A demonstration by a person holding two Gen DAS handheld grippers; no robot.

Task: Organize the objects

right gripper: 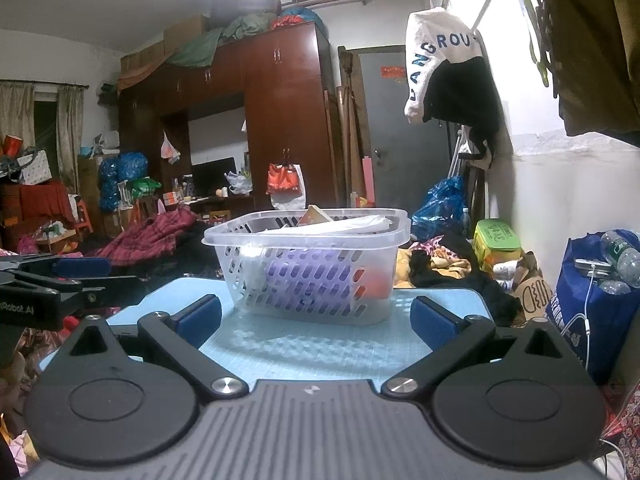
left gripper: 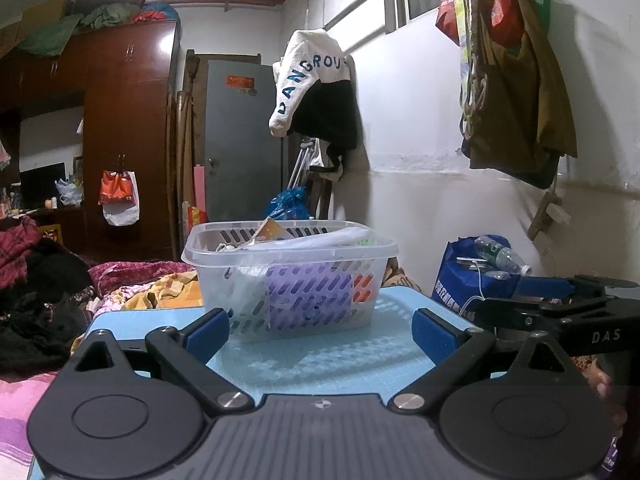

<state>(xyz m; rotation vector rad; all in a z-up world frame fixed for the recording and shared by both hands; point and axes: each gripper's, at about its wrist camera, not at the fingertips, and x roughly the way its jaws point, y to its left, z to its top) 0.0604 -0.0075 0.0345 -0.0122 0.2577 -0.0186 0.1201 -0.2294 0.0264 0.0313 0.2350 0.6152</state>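
A clear slotted plastic basket (left gripper: 292,276) (right gripper: 308,276) stands on a light blue mat-covered table (left gripper: 320,360) (right gripper: 312,344). Inside it lie a purple item (left gripper: 308,292) (right gripper: 308,280), an orange item (left gripper: 363,286) (right gripper: 376,280), a white wrapped object and a card at the top. My left gripper (left gripper: 322,336) is open, low over the table's near edge, short of the basket. My right gripper (right gripper: 316,322) is open too, also in front of the basket with nothing between its fingers. Each gripper shows in the other's view, at the right edge (left gripper: 560,304) and the left edge (right gripper: 56,280).
Heaped clothes and bedding (left gripper: 40,300) (right gripper: 152,236) lie left of the table. A blue bag with bottles (left gripper: 480,272) (right gripper: 596,292) stands at the right by the white wall. A hoodie (left gripper: 312,88) hangs behind; a brown wardrobe (right gripper: 280,120) and grey door (left gripper: 240,140) are farther back.
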